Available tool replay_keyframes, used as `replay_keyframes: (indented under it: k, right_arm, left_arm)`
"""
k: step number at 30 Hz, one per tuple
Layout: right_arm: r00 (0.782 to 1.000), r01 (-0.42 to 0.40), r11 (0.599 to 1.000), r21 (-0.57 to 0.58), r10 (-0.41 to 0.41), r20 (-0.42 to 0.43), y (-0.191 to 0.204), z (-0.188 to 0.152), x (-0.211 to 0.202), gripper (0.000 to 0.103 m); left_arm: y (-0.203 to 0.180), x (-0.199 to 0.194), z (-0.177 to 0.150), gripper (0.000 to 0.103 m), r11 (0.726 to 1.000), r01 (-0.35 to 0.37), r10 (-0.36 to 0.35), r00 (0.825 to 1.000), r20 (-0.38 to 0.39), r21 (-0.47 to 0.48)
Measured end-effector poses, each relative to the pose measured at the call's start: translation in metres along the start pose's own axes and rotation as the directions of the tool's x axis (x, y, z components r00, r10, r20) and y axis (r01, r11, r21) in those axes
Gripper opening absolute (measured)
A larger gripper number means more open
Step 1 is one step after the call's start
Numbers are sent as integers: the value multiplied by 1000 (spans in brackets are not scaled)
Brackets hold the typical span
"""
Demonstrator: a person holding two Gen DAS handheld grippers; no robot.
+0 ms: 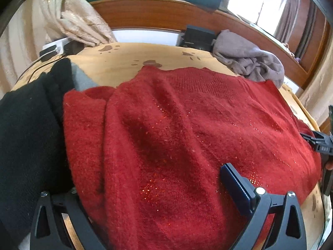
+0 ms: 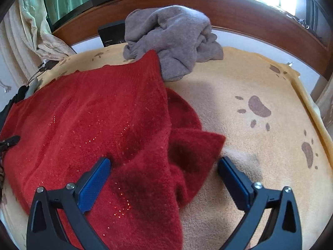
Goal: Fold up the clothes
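Here, in the left wrist view, a red sweater (image 1: 177, 135) lies spread across an orange blanket (image 1: 124, 60) printed with brown paw marks. The left gripper (image 1: 149, 179) sits low over the near part of the sweater. Its right finger (image 1: 237, 185), with a blue pad, rests on the knit; the left finger is buried under red cloth, so only its black frame shows. The jaws stand wide apart, released, with sweater fabric bunched between them. A black garment (image 1: 27, 137) lies just beside the sweater on the left, touching its edge. A grey garment (image 1: 254, 60) is crumpled at the far right, by the wooden bed frame (image 1: 158, 16). A beige curtain (image 1: 79, 14) hangs at the far left. Part of the right gripper (image 1: 320, 143) shows at the right edge.

In the right wrist view, the right gripper (image 2: 164, 166) hovers over the sweater's (image 2: 93, 120) right edge, jaws spread wide, grasping nothing. Its left pad (image 2: 93, 185) touches the red knit; its right pad (image 2: 235, 183) is over bare blanket (image 2: 260, 79). A folded red sleeve (image 2: 193, 145) pokes out from under the body, lying between the fingers. The grey garment (image 2: 174, 37) sits beyond, touching the sweater's far corner. A black box (image 2: 111, 33) stands behind it against the frame (image 2: 239, 8).
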State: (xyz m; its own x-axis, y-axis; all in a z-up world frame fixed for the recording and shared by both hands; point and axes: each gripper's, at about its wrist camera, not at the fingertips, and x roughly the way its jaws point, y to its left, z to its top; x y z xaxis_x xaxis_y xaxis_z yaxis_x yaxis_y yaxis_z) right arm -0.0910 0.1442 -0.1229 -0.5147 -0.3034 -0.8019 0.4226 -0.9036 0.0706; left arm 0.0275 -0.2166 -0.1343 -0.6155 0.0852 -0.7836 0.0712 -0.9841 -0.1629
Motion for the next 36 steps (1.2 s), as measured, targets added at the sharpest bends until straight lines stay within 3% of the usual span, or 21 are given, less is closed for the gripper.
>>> replay_keyframes:
  k: [3,5,6,7,8,11,14,15,21,26,32,36]
  right_arm:
    - [1000,-13,1000,-7,13,11,0,0,-1,100]
    - [999,-28,999,-18,29,27,3,-1,-4,90]
    - [998,-42,999,-25,43,40,5,-1,-7,69]
    - [996,-68,997,-31,70,57,7,-2,-10,36]
    - [993,-98,995,-32,99,63,9,-3,-12,26]
    - [991,-105,993,-59,109,73,16,-5,-14,22]
    - [992,-92,993,-70,98,85,18,-6,-16,21]
    - [991,-91,994,-68,97,89,18,-6,-17,21]
    - [992,-92,994,-54,97,82,14,-5,-17,20]
    - [991,-104,994,-37,107,80,10,-5,-16,21]
    - [985,-70,997,-34,75,158,11,-8,-31,21]
    - [977,-91,996,3,89,195,10,-10,-42,21]
  left_arm:
    - [-1,1,0,102,1000,-8,8,1000,0,-2]
    - [-1,1,1,102,1000,-10,10,1000,-1,-2]
    - [-2,2,1,102,1000,-10,10,1000,-1,-2]
    - [-2,2,1,102,1000,-11,11,1000,-1,-3]
    - [-1,2,2,102,1000,-2,2,1000,2,-10]
    - [9,-1,3,100,997,54,-53,998,29,-57]
    - [15,-5,4,40,993,63,-58,997,56,-96]
    - [17,-6,4,35,992,71,-65,996,59,-100]
    - [23,-11,7,21,985,117,-108,991,80,-125]
    - [29,-16,10,18,977,156,-143,985,97,-144]
    - [33,-26,15,17,966,201,-181,975,129,-162]
    - [30,-41,23,16,962,227,-203,966,161,-152]
